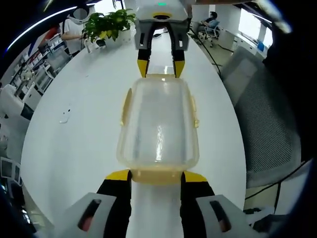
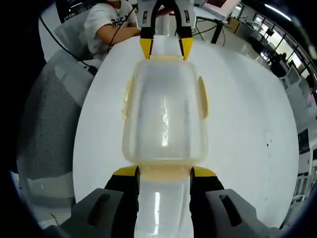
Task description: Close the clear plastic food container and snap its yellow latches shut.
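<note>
Standing at the white table (image 1: 74, 144), I see the clear container (image 1: 158, 129) lying flat mid-table w/ its lid on, one gripper at each short end. Left gripper (image 1: 157, 174) has its yellow-tipped jaws spread apart, straddling the near end latch (image 1: 157, 174); tips sit just beside the rim, not clamped on anything. Right gripper (image 2: 164, 171) is the same at the opposite end: jaws apart, either side of that end's latch (image 2: 164, 171). Each gripper also shows at the far end of the other's view.

Lid looks seated, so closing seems done; latching is the step in hand. Side latches (image 2: 202, 96) stick out from the long edges, prob. not snapped yet. End latches: can't tell if locked.

Next move, I'd guess: press an end latch down & in till it clicks, w/ the opposite gripper bracing so the box doesn't slide on the slick top. Then the long-side pair.

Plant (image 1: 110, 22) and people sit at the far end, well apart from the work.
</note>
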Available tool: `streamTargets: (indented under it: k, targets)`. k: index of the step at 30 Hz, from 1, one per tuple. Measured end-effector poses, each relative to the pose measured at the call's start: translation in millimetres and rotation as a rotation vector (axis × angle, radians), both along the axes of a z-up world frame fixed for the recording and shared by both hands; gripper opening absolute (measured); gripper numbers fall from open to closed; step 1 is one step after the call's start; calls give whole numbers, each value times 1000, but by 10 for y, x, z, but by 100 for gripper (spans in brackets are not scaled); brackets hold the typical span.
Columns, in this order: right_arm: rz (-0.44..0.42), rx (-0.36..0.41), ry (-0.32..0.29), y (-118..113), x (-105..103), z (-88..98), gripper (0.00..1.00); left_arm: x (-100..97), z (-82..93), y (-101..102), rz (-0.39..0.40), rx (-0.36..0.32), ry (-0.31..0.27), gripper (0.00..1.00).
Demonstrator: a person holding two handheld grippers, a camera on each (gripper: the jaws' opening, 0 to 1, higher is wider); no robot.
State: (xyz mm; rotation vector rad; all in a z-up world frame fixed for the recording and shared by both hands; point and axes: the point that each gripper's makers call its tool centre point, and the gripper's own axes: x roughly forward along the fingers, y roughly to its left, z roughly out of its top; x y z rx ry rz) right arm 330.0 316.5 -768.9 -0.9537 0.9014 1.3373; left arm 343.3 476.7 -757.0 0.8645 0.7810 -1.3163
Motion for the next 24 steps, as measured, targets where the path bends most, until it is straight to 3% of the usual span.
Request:
streamTargets:
  k: [24]
  targets:
    - [-1, -3, 0, -675, -18, -84, 37, -17, -78, -674, 8, 18, -3, 33]
